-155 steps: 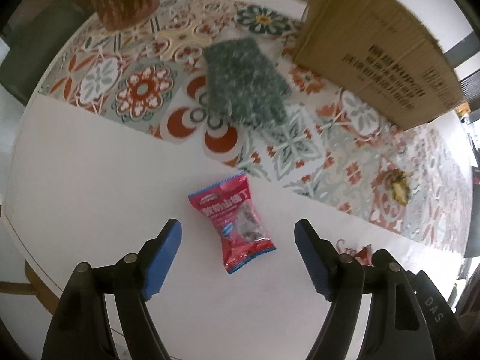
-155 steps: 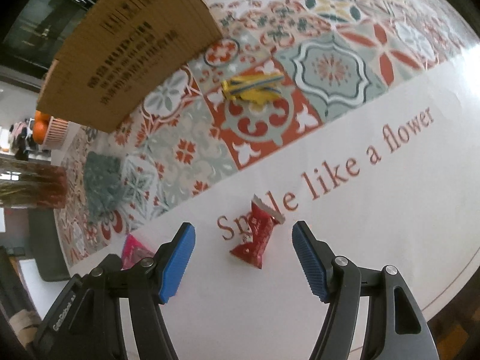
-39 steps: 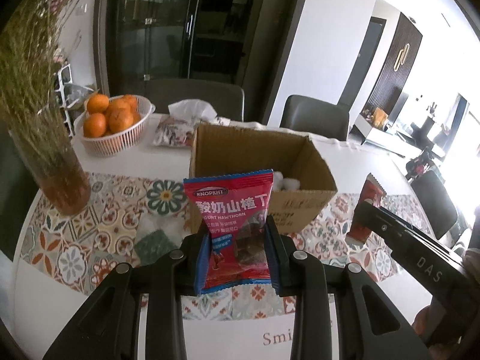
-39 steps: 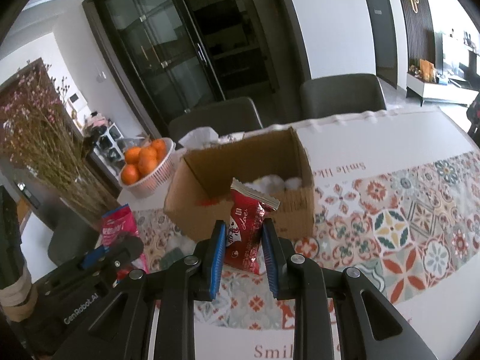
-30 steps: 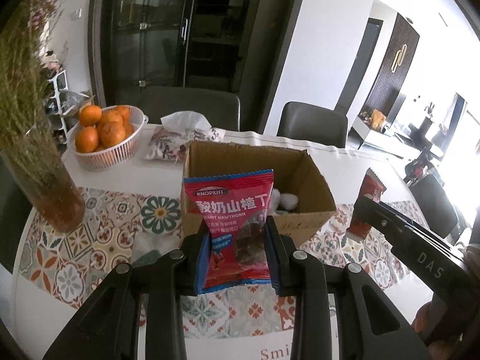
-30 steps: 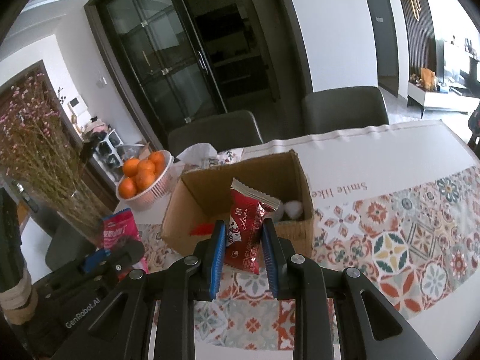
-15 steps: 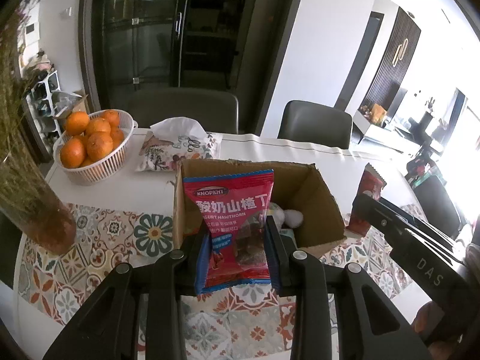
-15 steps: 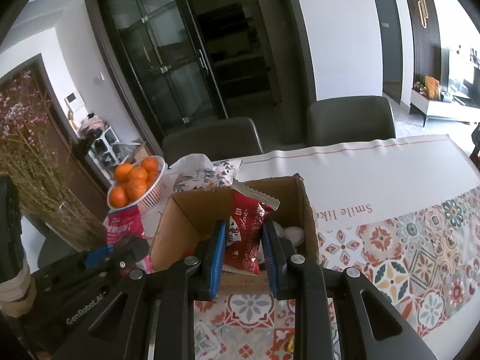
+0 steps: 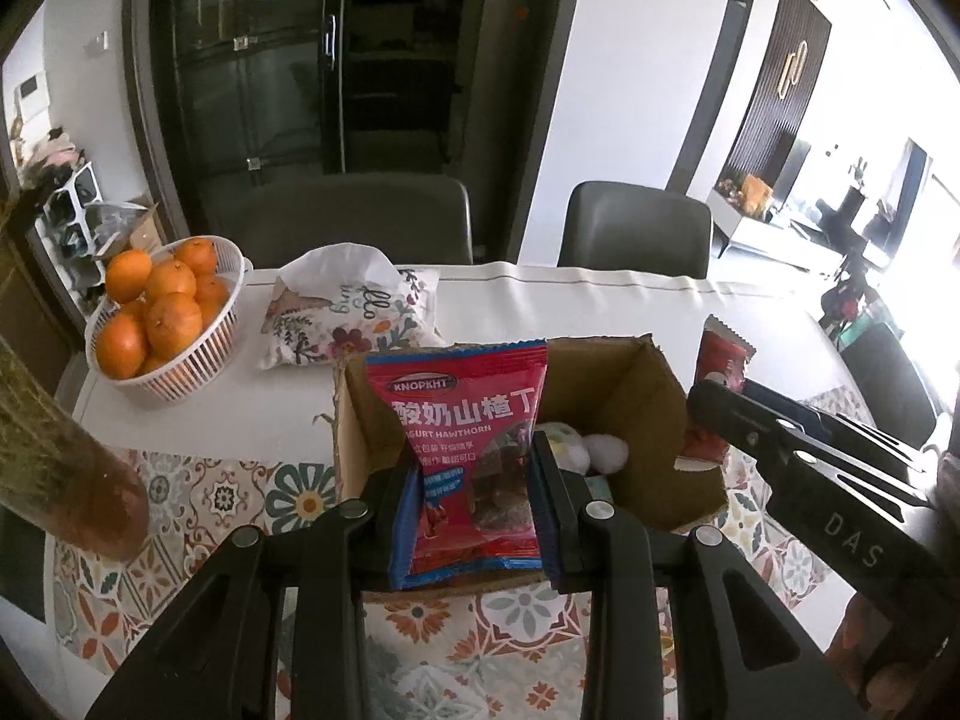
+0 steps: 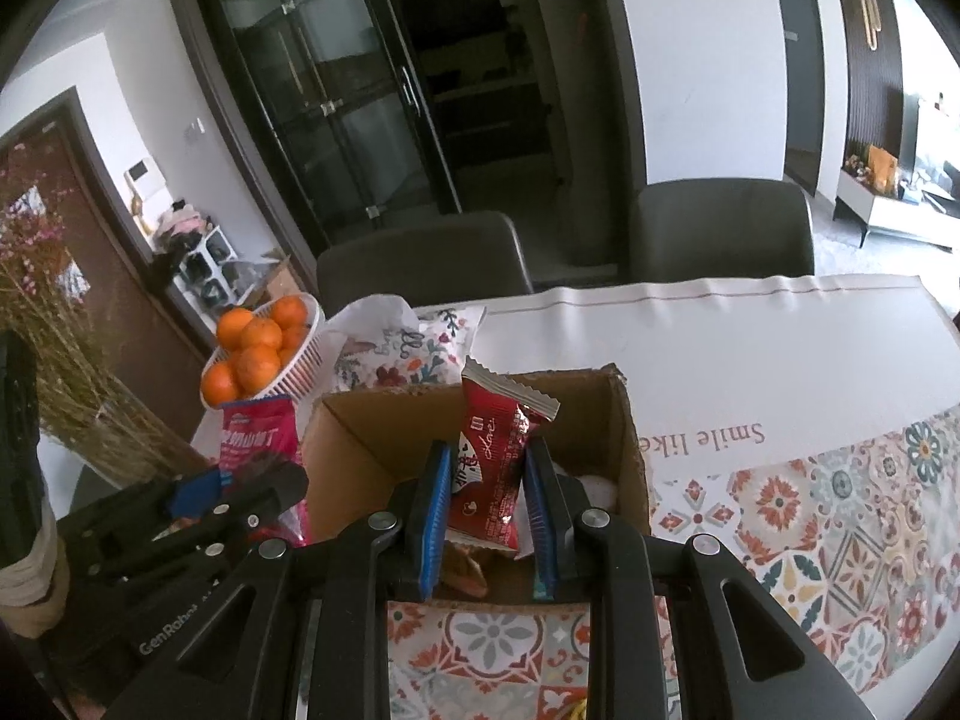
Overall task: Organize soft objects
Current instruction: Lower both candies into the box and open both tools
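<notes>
Two snack packets are in your grip: your left tongs clamp a pink packet, your right tongs pinch a red packet, both held over the open cardboard box on the worktop. White fluffy balls already lie inside the box. Behind it sit a floral tissue pack and a basket of oranges; a vase of dried stems stands close on your left.
</notes>
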`<state>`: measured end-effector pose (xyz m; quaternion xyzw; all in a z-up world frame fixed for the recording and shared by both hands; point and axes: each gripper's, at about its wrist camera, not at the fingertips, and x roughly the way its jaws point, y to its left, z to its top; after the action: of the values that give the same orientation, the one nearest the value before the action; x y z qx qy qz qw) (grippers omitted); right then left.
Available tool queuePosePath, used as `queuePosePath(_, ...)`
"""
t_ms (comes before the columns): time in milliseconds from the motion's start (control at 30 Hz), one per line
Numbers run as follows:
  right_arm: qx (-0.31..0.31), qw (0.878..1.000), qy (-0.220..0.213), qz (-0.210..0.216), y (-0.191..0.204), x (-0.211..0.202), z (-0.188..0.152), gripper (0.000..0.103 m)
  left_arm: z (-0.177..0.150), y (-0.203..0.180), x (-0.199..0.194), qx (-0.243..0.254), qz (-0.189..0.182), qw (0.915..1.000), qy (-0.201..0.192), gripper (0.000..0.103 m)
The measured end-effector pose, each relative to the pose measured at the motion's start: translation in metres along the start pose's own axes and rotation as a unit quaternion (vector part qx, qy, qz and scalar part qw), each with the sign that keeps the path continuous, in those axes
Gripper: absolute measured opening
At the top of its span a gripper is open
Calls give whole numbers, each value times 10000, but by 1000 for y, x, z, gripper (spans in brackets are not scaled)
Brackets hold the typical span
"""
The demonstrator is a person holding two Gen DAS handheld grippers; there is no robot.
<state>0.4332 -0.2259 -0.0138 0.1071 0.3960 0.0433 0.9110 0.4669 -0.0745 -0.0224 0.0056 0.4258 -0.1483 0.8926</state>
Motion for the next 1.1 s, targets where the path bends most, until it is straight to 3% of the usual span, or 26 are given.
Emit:
queuePosePath(533,-144,9968,788,-57,-6,55,7,26,5,4,52,110,-49,9972,742,33)
queuePosePath(667,-110,9956,930,-82,-9,64,4,31,1,6,60,76,-15,9959,903,35)
queuePosePath(1100,45,9955,899,-284,-12,55,-1,44,-4,6,39,44,163,9971,738,47)
